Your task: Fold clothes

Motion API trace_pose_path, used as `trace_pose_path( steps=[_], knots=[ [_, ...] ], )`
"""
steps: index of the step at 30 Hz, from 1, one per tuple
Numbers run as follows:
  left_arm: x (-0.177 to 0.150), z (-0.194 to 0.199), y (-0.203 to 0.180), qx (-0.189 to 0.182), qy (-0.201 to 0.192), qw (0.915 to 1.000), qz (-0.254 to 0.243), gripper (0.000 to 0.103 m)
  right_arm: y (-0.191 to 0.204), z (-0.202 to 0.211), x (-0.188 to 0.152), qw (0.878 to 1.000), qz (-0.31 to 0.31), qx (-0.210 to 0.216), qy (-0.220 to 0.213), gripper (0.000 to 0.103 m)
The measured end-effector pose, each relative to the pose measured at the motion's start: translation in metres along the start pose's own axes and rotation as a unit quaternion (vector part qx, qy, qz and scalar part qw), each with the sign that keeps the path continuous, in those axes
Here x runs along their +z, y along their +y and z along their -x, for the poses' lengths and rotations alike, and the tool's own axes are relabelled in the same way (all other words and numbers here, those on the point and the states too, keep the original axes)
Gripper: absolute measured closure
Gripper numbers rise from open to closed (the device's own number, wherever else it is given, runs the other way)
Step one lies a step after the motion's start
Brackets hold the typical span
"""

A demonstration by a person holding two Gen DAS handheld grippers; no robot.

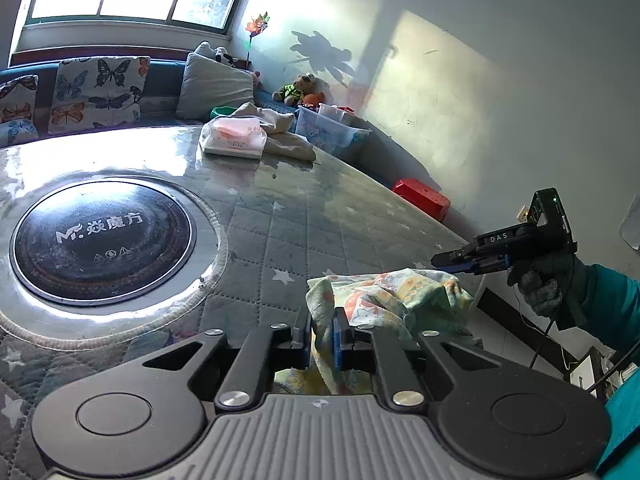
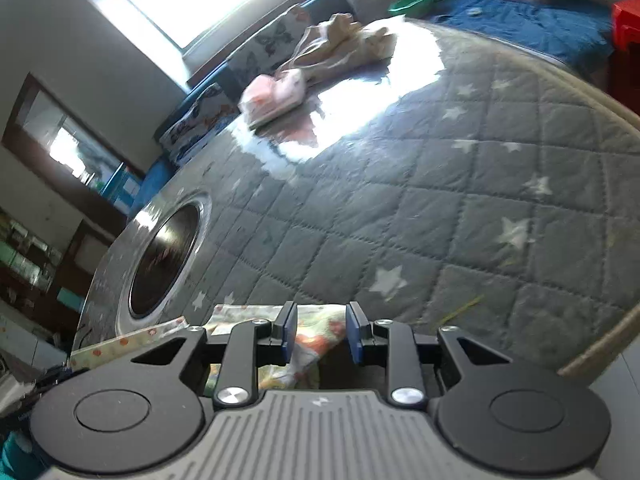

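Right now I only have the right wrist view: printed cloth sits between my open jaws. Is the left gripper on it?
Observer: Yes. The left gripper has its jaws shut on a fold of the printed cloth.
Operator: Is the cloth lying flat?
Observer: No. In the left wrist view it is a crumpled heap close to the near edge of the table.
Operator: Where is my gripper relative to the heap?
Observer: The right gripper is at the heap's far side, just above it. From the left wrist view it does not appear to touch the cloth.
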State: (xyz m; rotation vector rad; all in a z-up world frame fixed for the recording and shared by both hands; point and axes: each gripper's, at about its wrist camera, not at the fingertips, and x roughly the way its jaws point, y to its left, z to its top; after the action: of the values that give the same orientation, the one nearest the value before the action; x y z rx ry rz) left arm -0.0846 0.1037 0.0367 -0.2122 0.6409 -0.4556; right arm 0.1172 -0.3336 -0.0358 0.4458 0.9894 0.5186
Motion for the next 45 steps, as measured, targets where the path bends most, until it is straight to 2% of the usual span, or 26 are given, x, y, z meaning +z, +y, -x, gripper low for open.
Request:
trace_pose_path(
  steps=[7, 10, 13, 14, 21, 26, 30, 33, 37, 40, 42, 44, 45],
  knots=[
    [-0.001, 0.000, 0.001, 0.002, 0.001, 1.0000, 0.002, 0.091, -0.016, -0.012, 0.001, 0.997, -0.067, 0.036, 0.026, 0.071],
    [0.000, 0.001, 0.004, 0.006, -0.001, 1.0000, 0.005, 0.091, -0.019, -0.018, 0.003, 0.995, -0.084, 0.045, 0.032, 0.074],
    [0.000, 0.000, 0.007, 0.014, -0.001, 0.9999, 0.008, 0.092, -0.009, -0.025, 0.011, 0.998, -0.047, 0.038, 0.030, 0.089],
    [0.001, -0.001, 0.008, 0.018, -0.001, 0.9998, 0.009, 0.092, -0.003, -0.026, 0.014, 0.999, -0.030, 0.035, 0.029, 0.091],
    [0.015, -0.003, 0.027, 0.058, -0.009, 0.9982, 0.011, 0.093, 0.055, -0.045, 0.051, 0.995, 0.091, 0.037, 0.015, 0.093],
    [0.038, 0.001, 0.052, 0.097, -0.027, 0.9949, 0.008, 0.094, 0.116, -0.068, 0.084, 0.981, 0.184, 0.054, 0.001, 0.094],
    [0.055, 0.006, 0.074, 0.133, -0.041, 0.9902, -0.001, 0.094, 0.157, -0.087, 0.108, 0.971, 0.229, 0.065, -0.017, 0.095],
    [0.067, 0.010, 0.096, 0.160, -0.046, 0.9860, 0.000, 0.094, 0.186, -0.105, 0.127, 0.964, 0.252, 0.075, -0.028, 0.099],
    [0.075, 0.009, 0.126, 0.198, -0.036, 0.9795, 0.000, 0.094, 0.213, -0.136, 0.144, 0.959, 0.270, 0.075, -0.037, 0.102],
    [0.076, 0.008, 0.150, 0.219, -0.024, 0.9753, 0.017, 0.094, 0.218, -0.162, 0.141, 0.959, 0.277, 0.053, -0.014, 0.101],
    [0.075, 0.008, 0.164, 0.227, -0.017, 0.9732, 0.030, 0.094, 0.221, -0.179, 0.138, 0.959, 0.282, 0.038, 0.002, 0.096],
    [0.072, 0.008, 0.175, 0.232, -0.009, 0.9720, 0.037, 0.094, 0.224, -0.196, 0.136, 0.958, 0.287, 0.023, 0.018, 0.079],
    [0.071, 0.007, 0.179, 0.234, -0.005, 0.9714, 0.038, 0.094, 0.225, -0.205, 0.134, 0.957, 0.289, 0.015, 0.026, 0.075]
  ],
)
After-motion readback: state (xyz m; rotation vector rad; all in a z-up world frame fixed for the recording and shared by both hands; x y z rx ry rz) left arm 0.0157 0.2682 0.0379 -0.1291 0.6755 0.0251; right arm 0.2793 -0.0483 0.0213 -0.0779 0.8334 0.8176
